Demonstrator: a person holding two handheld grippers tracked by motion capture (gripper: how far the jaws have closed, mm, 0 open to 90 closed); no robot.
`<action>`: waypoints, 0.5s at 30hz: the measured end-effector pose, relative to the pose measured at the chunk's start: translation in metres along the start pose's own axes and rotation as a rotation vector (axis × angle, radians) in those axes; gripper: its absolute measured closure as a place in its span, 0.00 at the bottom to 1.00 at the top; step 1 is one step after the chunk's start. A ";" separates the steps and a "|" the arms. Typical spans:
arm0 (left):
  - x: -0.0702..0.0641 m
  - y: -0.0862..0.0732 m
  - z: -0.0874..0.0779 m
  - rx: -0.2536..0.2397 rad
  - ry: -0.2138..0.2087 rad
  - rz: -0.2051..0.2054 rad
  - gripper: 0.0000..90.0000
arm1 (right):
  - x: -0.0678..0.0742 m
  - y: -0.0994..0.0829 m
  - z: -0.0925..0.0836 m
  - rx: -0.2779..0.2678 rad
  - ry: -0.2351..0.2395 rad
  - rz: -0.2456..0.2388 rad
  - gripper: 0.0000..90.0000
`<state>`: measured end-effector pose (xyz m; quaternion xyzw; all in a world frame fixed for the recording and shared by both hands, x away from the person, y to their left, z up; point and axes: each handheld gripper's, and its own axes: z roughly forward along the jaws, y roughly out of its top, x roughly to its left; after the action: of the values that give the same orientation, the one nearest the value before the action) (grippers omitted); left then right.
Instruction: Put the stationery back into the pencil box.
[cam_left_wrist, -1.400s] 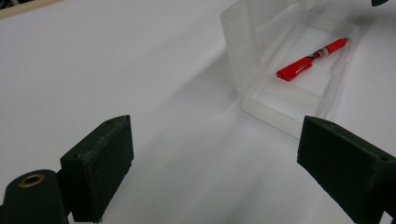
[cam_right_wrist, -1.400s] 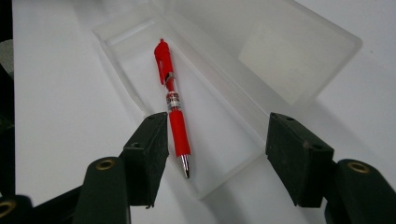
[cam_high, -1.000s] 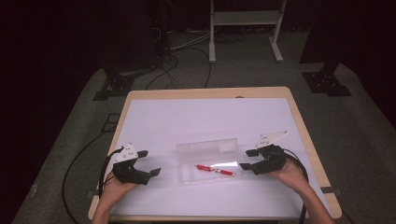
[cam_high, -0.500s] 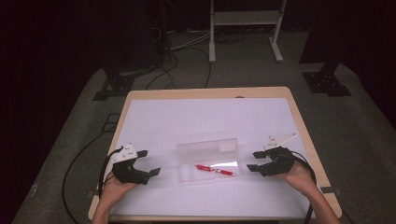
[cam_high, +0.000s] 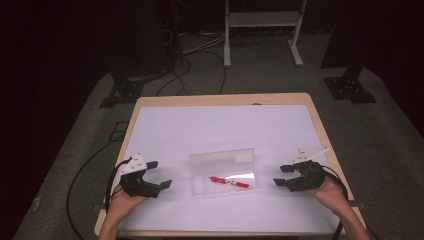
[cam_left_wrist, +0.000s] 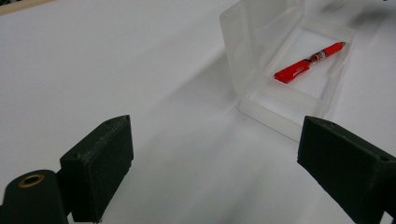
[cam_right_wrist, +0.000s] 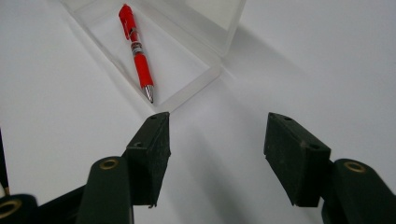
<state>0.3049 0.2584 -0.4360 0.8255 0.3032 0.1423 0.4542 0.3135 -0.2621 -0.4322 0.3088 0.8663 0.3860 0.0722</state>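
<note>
Since the earlier frames, the right claw (cam_high: 286, 175) has drawn back from the clear plastic case (cam_high: 223, 172), toward the surface's (cam_high: 210, 125) right edge; it now sits apart from the case's right end. Its jaws stand wide with nothing between them. Left claw (cam_high: 159, 175) is unchanged, jaws wide and empty, well apart from the case's left end. Case lies open between both claws, lid upright along its far side. One red pen (cam_high: 230, 182) lies flat inside the tray, tip toward the right claw.
</note>
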 end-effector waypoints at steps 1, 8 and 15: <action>0.000 0.000 0.000 0.000 0.000 0.000 0.11 | 0.000 0.000 0.000 0.000 0.000 0.000 0.44; 0.000 0.000 0.000 0.002 -0.002 0.001 0.11 | -0.003 -0.009 -0.006 -0.001 -0.012 0.017 0.44; 0.000 0.000 0.000 0.001 -0.002 0.000 0.11 | -0.005 -0.016 -0.011 -0.003 -0.024 0.031 0.44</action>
<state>0.3046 0.2582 -0.4362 0.8258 0.3028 0.1414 0.4542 0.3058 -0.2801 -0.4366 0.3268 0.8599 0.3846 0.0770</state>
